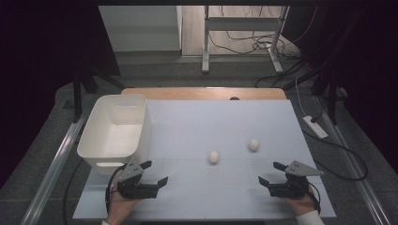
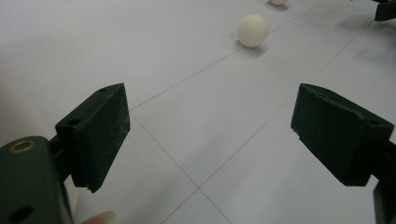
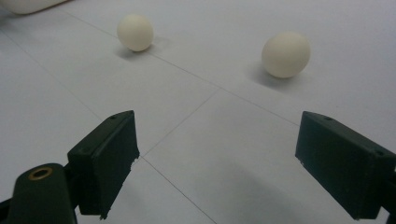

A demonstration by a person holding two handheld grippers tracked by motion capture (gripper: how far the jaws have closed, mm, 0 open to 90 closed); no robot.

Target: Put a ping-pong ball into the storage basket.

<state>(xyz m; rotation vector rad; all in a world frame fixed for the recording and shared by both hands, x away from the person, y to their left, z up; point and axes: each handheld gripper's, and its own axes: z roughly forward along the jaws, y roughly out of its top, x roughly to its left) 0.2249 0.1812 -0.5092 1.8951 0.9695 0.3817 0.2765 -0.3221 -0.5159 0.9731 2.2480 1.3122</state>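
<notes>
Two cream balls lie on the white table top (image 1: pixel 197 126): one near the middle (image 1: pixel 214 157) and one farther right (image 1: pixel 254 145). A white plastic bin (image 1: pixel 115 131) stands at the left edge. My left gripper (image 1: pixel 154 172) rests near the front left, open and holding nothing; in the left gripper view (image 2: pixel 210 126) the nearer ball (image 2: pixel 253 30) lies ahead. My right gripper (image 1: pixel 271 173) sits at the front right, open and holding nothing; in the right gripper view (image 3: pixel 217 149) both balls lie ahead, one at left (image 3: pixel 135 31) and one at right (image 3: pixel 286 54).
A wooden strip (image 1: pixel 206 93) runs along the table's far edge. Beyond it are a metal desk frame (image 1: pixel 244 37) and loose cables on the floor. A power strip (image 1: pixel 315 126) lies on the floor at the right.
</notes>
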